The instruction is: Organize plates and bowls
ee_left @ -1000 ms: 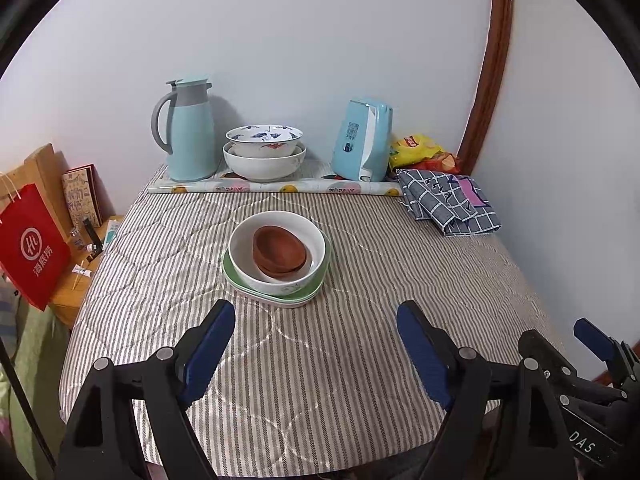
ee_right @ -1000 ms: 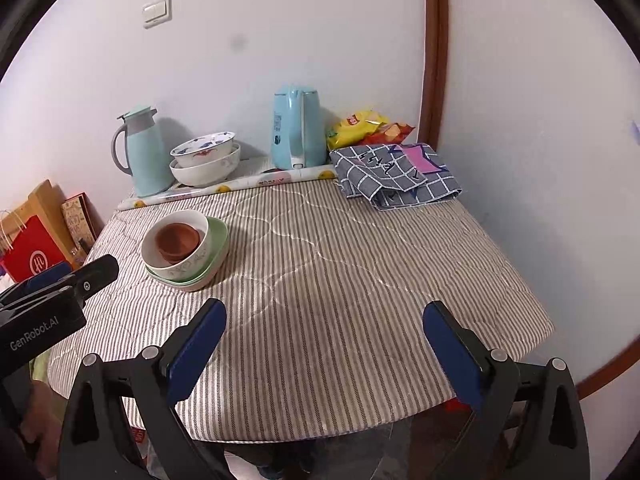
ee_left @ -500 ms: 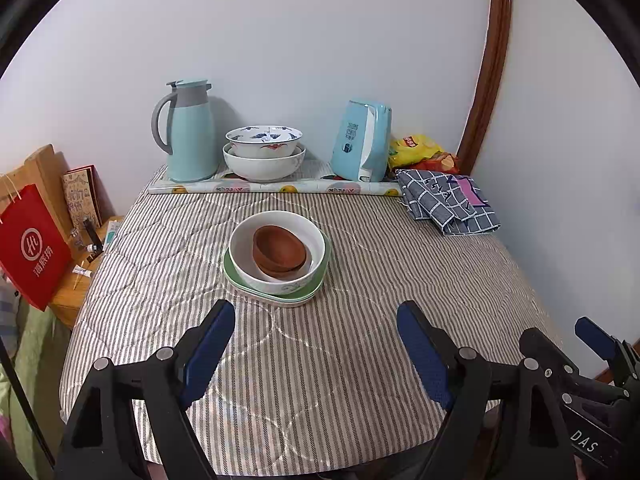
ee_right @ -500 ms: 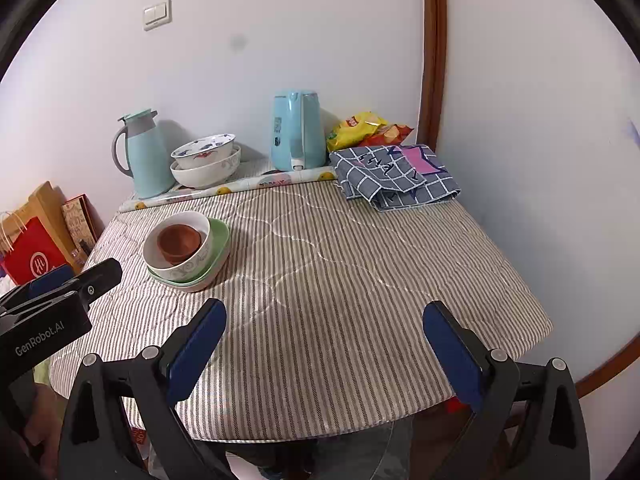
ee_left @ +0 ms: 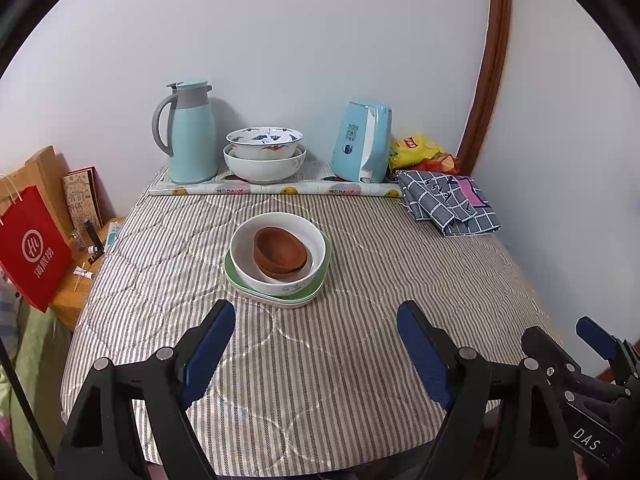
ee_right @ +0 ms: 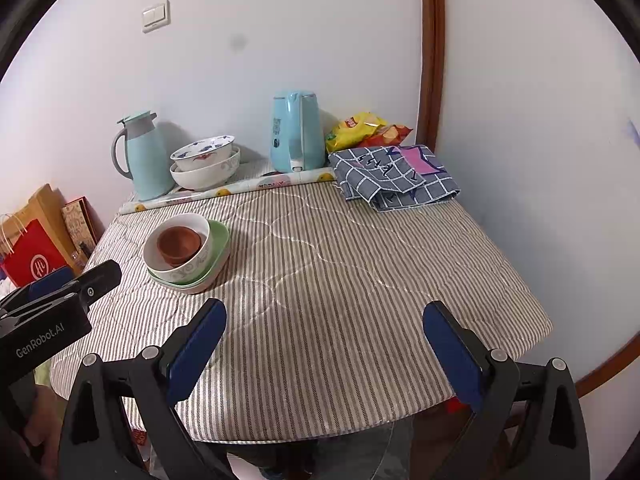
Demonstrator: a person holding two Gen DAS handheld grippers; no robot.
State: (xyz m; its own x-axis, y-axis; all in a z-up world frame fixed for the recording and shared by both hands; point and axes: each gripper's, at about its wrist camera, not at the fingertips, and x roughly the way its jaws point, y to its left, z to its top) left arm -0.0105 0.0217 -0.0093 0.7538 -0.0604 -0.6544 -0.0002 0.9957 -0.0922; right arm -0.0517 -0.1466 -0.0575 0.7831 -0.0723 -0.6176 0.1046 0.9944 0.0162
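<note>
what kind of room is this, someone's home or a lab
Most likely a home, a small dining corner. A cloth-covered table sits against the wall with a thermos jug, an electric kettle, stacked bowls and a snack bag.

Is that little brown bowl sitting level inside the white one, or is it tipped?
Tipped. The brown bowl leans inside the white bowl, its rim higher on one side; a second brown bowl seems nested under it.
</note>
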